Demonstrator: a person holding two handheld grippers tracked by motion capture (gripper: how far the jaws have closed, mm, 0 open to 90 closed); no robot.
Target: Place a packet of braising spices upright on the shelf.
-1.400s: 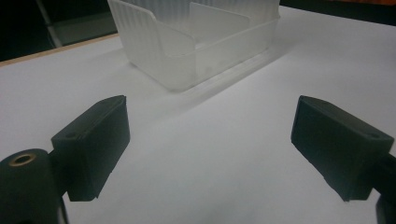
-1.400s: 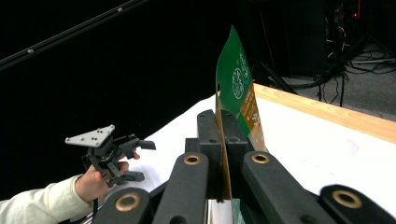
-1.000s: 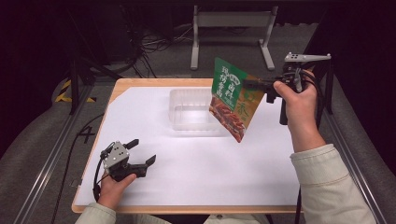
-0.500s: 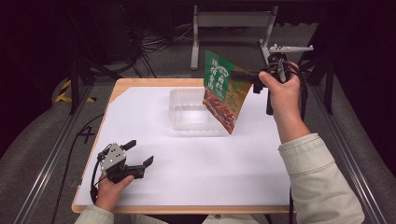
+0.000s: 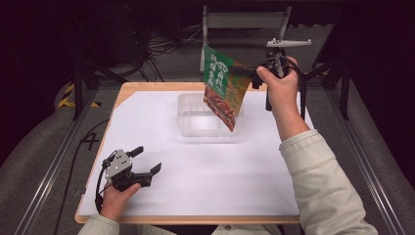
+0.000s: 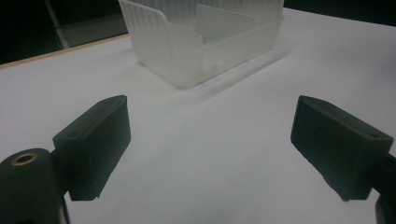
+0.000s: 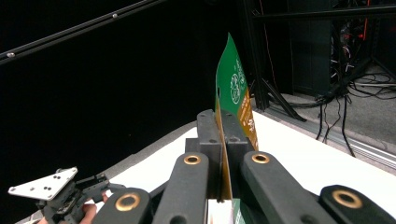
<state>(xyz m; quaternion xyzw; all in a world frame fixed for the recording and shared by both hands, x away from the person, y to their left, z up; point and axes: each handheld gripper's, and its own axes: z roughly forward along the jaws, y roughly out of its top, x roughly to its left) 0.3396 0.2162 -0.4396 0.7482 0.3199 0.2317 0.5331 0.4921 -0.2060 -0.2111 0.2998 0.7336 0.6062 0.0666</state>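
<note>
A green and brown snack pouch (image 5: 222, 85) hangs in the air above the clear plastic bin (image 5: 188, 117), tilted with its lower corner over the bin's right side. My right gripper (image 5: 249, 76) is shut on the pouch's right edge. In the right gripper view the pouch (image 7: 233, 100) stands edge-on between the closed jaws of that gripper (image 7: 222, 126). My left gripper (image 5: 144, 161) rests open near the table's front left, nothing between its jaws. In the left gripper view its open gripper (image 6: 210, 140) faces the bin (image 6: 205, 44) across bare white table.
The white table top (image 5: 220, 176) has a wooden rim. A metal frame (image 5: 244, 19) stands behind the table's far edge, with cables on the floor around it. Rails run along both sides of the table.
My right gripper has carried the pouch left and farther back, from right of the bin to above it. The left gripper has barely moved.
</note>
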